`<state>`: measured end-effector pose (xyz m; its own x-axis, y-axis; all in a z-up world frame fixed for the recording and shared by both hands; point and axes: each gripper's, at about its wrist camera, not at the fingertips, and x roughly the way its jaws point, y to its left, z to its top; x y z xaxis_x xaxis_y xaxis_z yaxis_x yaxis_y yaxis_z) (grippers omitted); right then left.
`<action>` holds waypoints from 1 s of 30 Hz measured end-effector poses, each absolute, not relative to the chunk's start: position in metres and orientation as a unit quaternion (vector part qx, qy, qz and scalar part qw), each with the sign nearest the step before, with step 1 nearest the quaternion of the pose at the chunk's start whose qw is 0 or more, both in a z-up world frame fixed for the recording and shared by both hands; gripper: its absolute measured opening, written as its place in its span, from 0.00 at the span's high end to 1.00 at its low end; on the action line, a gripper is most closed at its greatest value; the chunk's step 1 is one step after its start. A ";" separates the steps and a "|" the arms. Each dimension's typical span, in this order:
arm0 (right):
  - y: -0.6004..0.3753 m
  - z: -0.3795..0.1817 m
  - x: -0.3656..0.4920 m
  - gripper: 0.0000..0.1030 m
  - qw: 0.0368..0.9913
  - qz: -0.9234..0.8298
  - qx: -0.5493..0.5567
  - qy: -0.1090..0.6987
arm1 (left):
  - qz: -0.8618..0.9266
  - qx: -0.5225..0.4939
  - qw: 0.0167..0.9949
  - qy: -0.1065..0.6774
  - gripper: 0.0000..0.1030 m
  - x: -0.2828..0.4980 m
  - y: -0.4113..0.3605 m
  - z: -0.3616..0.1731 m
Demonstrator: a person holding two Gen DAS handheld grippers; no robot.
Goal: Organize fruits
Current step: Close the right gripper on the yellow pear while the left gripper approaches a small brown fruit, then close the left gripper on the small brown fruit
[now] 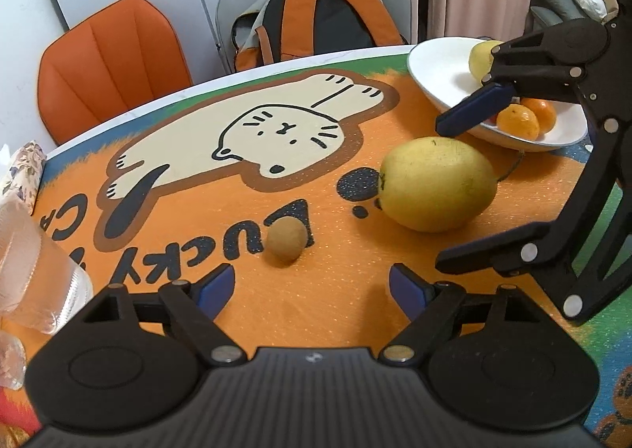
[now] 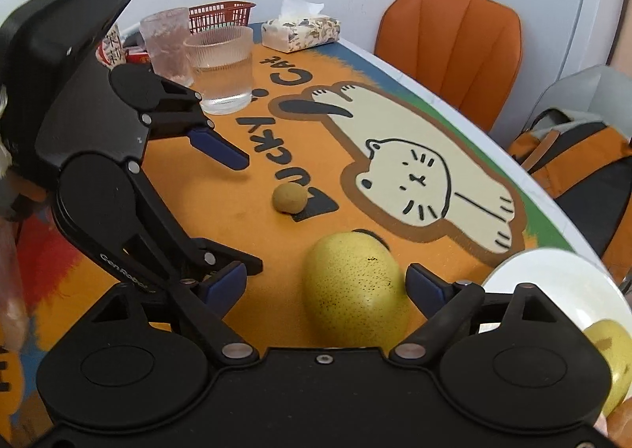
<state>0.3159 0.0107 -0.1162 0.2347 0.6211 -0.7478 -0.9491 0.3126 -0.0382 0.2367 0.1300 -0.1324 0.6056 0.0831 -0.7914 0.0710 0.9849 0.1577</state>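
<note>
A large yellow-green pear (image 1: 436, 184) lies on the orange cat mat, and it shows close up in the right wrist view (image 2: 353, 284). A small brown round fruit (image 1: 286, 238) sits on the mat too; the right wrist view shows it (image 2: 289, 197) further off. A white bowl (image 1: 438, 64) holds two oranges (image 1: 527, 116) and a yellow fruit (image 1: 480, 59). My left gripper (image 1: 310, 290) is open and empty, just short of the brown fruit. My right gripper (image 2: 326, 282) is open with the pear between its fingers, not clamped.
Two glasses (image 2: 221, 68), a tissue box (image 2: 300, 33) and a red basket (image 2: 221, 15) stand at the table's far side. An orange chair (image 1: 114, 68) and a grey chair with a backpack (image 1: 316, 21) stand behind the table edge.
</note>
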 end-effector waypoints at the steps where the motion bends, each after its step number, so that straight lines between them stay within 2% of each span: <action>1: 0.012 -0.117 0.316 0.15 0.744 0.527 -0.257 0.319 | 0.003 0.086 0.892 0.443 0.18 0.238 0.131 -0.133; 9: 0.018 -0.127 0.324 0.15 0.747 0.516 -0.273 0.317 | -0.006 0.084 0.895 0.438 0.18 0.246 0.137 -0.137; 15: 0.019 -0.136 0.328 0.34 0.749 0.500 -0.287 0.328 | -0.012 0.085 0.893 0.441 0.18 0.253 0.138 -0.143; 25: 0.014 -0.138 0.329 0.36 0.747 0.506 -0.281 0.327 | -0.017 0.084 0.894 0.440 0.19 0.260 0.141 -0.146; 28: 0.013 -0.138 0.328 0.36 0.746 0.507 -0.284 0.325 | -0.025 0.076 0.893 0.442 0.23 0.261 0.143 -0.145; 30: 0.012 -0.138 0.328 0.36 0.746 0.507 -0.283 0.326 | -0.031 0.066 0.894 0.443 0.32 0.262 0.145 -0.145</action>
<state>0.3277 0.0123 -0.1382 0.2723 0.5723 -0.7735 -0.9412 0.3255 -0.0906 0.2623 0.1448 -0.1447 0.6064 0.0028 -0.7951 0.1138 0.9894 0.0903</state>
